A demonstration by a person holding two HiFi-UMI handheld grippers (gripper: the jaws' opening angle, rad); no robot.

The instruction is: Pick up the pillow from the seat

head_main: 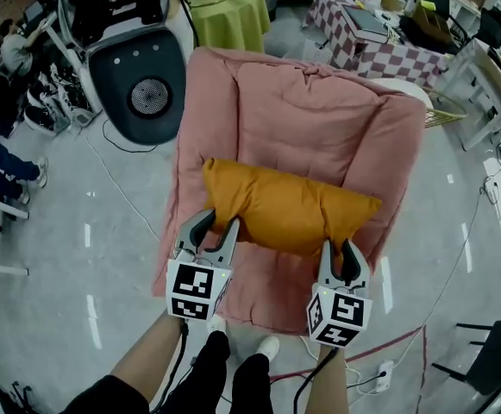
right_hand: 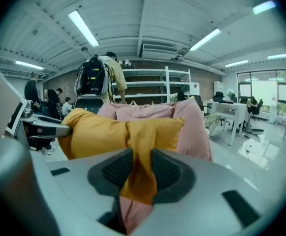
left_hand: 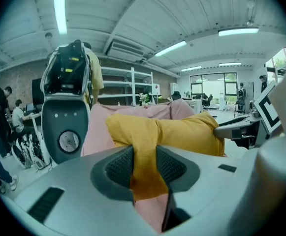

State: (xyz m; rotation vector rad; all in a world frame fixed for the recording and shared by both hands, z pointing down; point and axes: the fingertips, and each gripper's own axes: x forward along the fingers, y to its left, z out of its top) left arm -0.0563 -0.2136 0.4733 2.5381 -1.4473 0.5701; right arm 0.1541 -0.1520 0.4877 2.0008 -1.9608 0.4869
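The orange pillow (head_main: pixel 284 205) stretches crosswise above the front half of the pink padded seat (head_main: pixel 319 102), one end near the seat's left edge, the other short of its right edge. The left gripper (head_main: pixel 219 222) pinches the pillow's near left corner, its jaws narrowed on a fold of orange cloth. The right gripper (head_main: pixel 340 250) clamps the near right corner the same way. A grey machine (head_main: pixel 138 76) with a round grille stands on the floor beside the seat's far left corner.
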